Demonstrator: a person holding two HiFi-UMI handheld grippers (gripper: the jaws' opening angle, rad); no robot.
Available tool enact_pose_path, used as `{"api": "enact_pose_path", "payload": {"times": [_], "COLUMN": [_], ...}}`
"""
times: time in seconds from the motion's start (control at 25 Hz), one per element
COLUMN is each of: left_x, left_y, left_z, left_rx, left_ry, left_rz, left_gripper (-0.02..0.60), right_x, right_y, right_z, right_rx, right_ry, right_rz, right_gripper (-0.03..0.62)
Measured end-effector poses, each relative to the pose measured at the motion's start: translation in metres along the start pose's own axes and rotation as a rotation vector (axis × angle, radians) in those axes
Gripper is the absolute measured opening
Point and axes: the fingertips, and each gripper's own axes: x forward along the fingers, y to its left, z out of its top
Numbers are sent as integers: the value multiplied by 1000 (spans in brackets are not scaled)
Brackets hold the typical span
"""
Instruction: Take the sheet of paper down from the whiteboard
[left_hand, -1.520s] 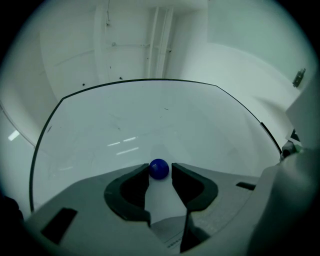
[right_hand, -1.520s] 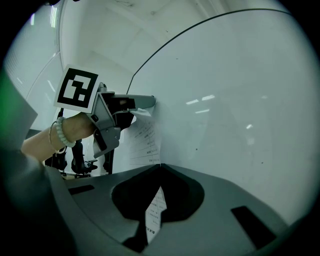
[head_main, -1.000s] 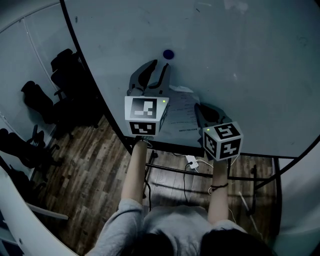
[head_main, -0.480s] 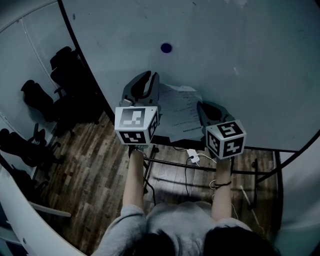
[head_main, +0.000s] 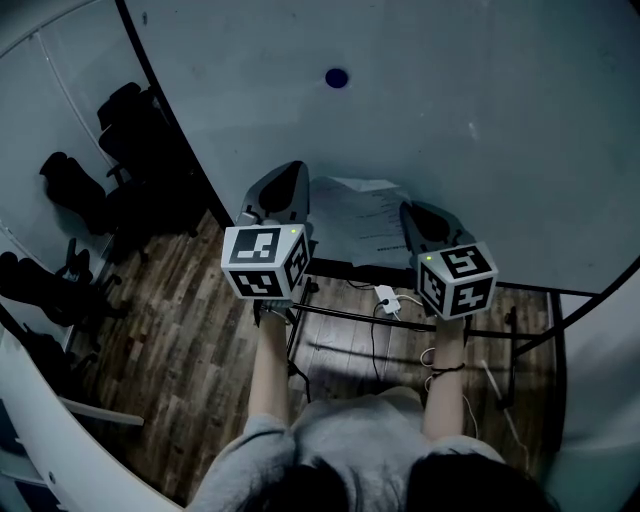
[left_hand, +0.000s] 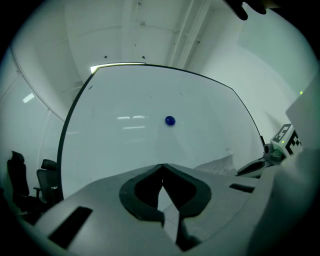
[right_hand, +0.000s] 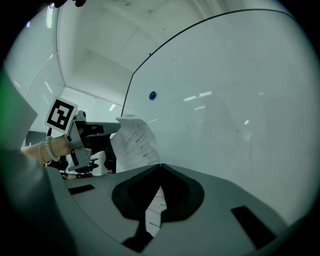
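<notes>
A printed sheet of paper (head_main: 358, 215) hangs loose in front of the whiteboard (head_main: 480, 120), low down near its bottom edge. A blue magnet (head_main: 337, 77) stays on the board above it, off the sheet. My right gripper (head_main: 408, 208) is shut on the sheet's right side, and in the right gripper view the paper (right_hand: 134, 142) runs through its jaws (right_hand: 160, 165). My left gripper (head_main: 296, 172) is at the sheet's upper left corner. Its jaws (left_hand: 161, 165) are closed with a pale strip of paper between them, and the rest of the sheet (left_hand: 220, 164) shows to the right. The magnet (left_hand: 170, 120) sits above.
Dark office chairs (head_main: 120, 130) stand at the left on the wooden floor (head_main: 180, 330). Under the board runs a stand bar (head_main: 400, 322), with a white power adapter (head_main: 385, 297) and its cable. The person's forearms reach up from the bottom of the head view.
My left gripper came down from just under the magnet to the sheet's left corner, and its open jaws closed there. The right gripper and the sheet sank slightly.
</notes>
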Motion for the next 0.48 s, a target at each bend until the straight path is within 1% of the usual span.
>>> {"api": "enact_pose_path", "payload": {"times": [0.24, 0.48], "left_x": [-10, -19], "left_y": [14, 17], "left_z": [-7, -23], "left_rx": [-46, -46], "left_ry": [24, 50], "left_rz": [11, 15], "left_gripper": [6, 6], "right_x": [3, 3], "right_y": [-1, 1], "right_z": [-2, -7], "right_rx": [8, 3], "right_ry": [7, -3], "right_rz": [-12, -20], "right_gripper": [0, 0]}}
